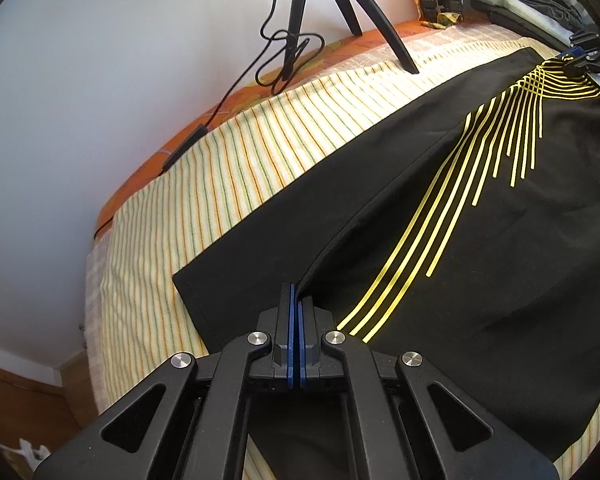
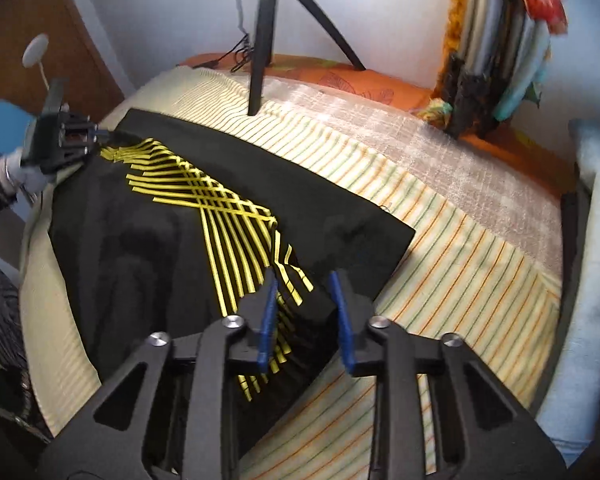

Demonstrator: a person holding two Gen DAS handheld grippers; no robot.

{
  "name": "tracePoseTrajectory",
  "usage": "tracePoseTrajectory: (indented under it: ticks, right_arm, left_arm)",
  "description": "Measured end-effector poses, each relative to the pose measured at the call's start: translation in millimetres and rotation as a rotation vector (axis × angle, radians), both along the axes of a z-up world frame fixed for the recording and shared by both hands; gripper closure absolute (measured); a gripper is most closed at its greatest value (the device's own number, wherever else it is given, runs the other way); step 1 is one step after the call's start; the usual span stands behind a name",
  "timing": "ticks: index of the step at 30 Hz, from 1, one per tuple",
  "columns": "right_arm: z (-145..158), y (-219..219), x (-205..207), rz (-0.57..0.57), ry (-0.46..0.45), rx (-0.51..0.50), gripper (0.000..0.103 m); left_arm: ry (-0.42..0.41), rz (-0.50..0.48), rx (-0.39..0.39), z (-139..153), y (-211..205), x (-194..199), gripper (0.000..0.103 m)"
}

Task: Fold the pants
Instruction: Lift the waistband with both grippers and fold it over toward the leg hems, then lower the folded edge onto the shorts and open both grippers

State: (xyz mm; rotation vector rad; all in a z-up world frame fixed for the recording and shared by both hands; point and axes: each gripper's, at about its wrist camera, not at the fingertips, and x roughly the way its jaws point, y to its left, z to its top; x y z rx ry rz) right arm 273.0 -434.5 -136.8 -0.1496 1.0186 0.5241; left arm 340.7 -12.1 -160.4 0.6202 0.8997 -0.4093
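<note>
Across the striped bedsheet (image 1: 228,168) your black pants (image 1: 380,208) with yellow stripes lie spread, filling the centre and right of the left wrist frame. Your left claw (image 1: 296,300), bottom centre, is pinched closed on a raised fold of the pants' edge. Your right claw (image 2: 306,292), bottom centre of its frame, stands open, its blue pads (image 2: 269,312) straddling the pants' edge. A tripod (image 2: 260,40) stands at top centre.

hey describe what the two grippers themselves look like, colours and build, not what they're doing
Both match: the left gripper and right gripper are matte black plastic scissor linkages with triangular cut-outs, round silver pivot bolts and flat blue finger pads. No cables or markings are visible on them.
</note>
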Motion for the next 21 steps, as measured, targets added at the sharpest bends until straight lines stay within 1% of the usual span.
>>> tracePoseTrajectory:
  ticks: [4, 7, 9, 11, 14, 15, 16, 21]
  right_arm:
    - [20.4, 9.7, -8.0, 0.001, -0.063, -0.049, 0.087]
    - [35.2, 11.7, -7.0, -0.002, -0.109, -0.065, 0.091]
    - [38.7, 13.4, 0.5, -0.016, -0.117, -0.076, 0.092]
    - [36.1, 14.8, 12.9, -0.038, -0.117, -0.098, 0.092]
    - [24.3, 15.8, 34.7, -0.069, -0.097, -0.109, 0.092]
    - [20.3, 16.9, 37.9, -0.071, -0.089, -0.116, 0.092]
    - [13.4, 18.8, 44.0, -0.074, -0.086, -0.143, 0.092]
    - [-7.4, 20.4, 54.7, -0.082, -0.057, -0.174, 0.093]
  left_arm:
    - [-0.015, -0.004, -0.017, 14.6, 5.2, -4.4, 0.103]
    - [-0.036, -0.015, -0.004, 26.4, 5.4, -2.2, 0.103]
    - [-0.043, -0.02, 0.006, 30.6, 4.2, 4.2, 0.103]
    - [-0.046, -0.017, 0.013, 31.0, 2.9, 12.9, 0.103]
    - [-0.024, -0.003, 0.01, 25.1, 2.4, 26.7, 0.103]
    - [-0.019, -0.004, 0.023, 21.0, 1.7, 30.5, 0.103]
    - [-0.016, -0.005, 0.034, 17.8, 0.8, 33.3, 0.103]
    - [0.0, -0.004, 0.057, 7.4, 0.5, 41.9, 0.102]
